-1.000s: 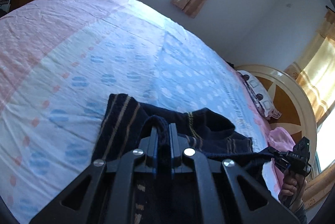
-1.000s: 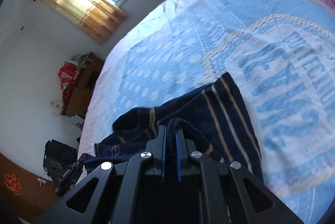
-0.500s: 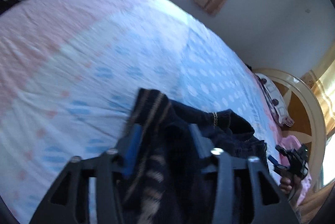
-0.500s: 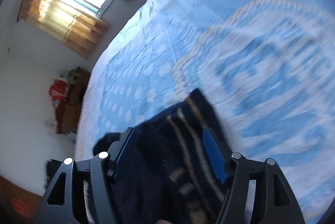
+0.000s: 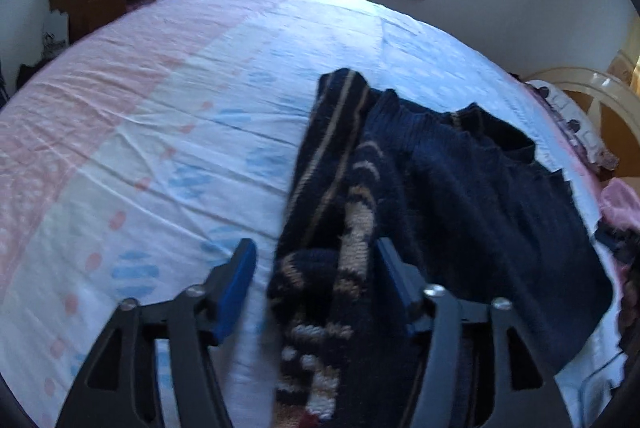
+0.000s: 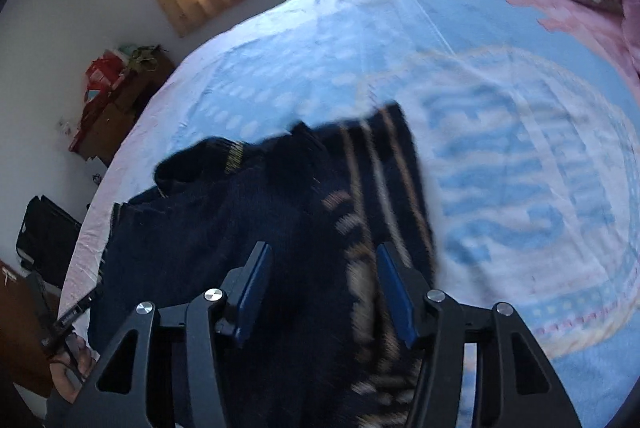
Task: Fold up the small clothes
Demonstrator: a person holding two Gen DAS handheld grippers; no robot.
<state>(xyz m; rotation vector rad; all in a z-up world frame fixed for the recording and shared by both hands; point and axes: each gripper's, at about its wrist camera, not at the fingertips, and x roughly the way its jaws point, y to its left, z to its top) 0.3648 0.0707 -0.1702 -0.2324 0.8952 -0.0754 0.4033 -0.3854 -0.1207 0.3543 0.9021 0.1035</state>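
The left gripper (image 5: 316,284) had its jaws spread and opening, the near edge of the dark knitted sweater (image 5: 448,196) lying loose between them with neither pad pressing on it. The right gripper (image 6: 324,288) also stood apart, its jaws closing, with sweater cloth under and between them but not pinched.

The bed (image 5: 160,116), in its pink, white and blue sheet, filled most of both views. The sweater lay on it near the person, navy with tan stripes, bunched and doubled over on itself, its striped hem (image 6: 384,156) reaching toward the far side. In the right wrist view a hand (image 6: 68,360) showed at the lower left, holding the other tool.

By my judgement a fold had just been laid down and let go, and the piece was not yet flat or square. The next move would call for a fresh hold on an outer edge or sleeve, taken low against the sheet so that only one layer is caught, then a carry across the body of the garment.

A second earlier both pairs of jaws were pressed together on a raised ridge of the knit; half a second earlier they were already apart. The cloth had since dropped onto the bed, and both tools pointed more toward the window wall.
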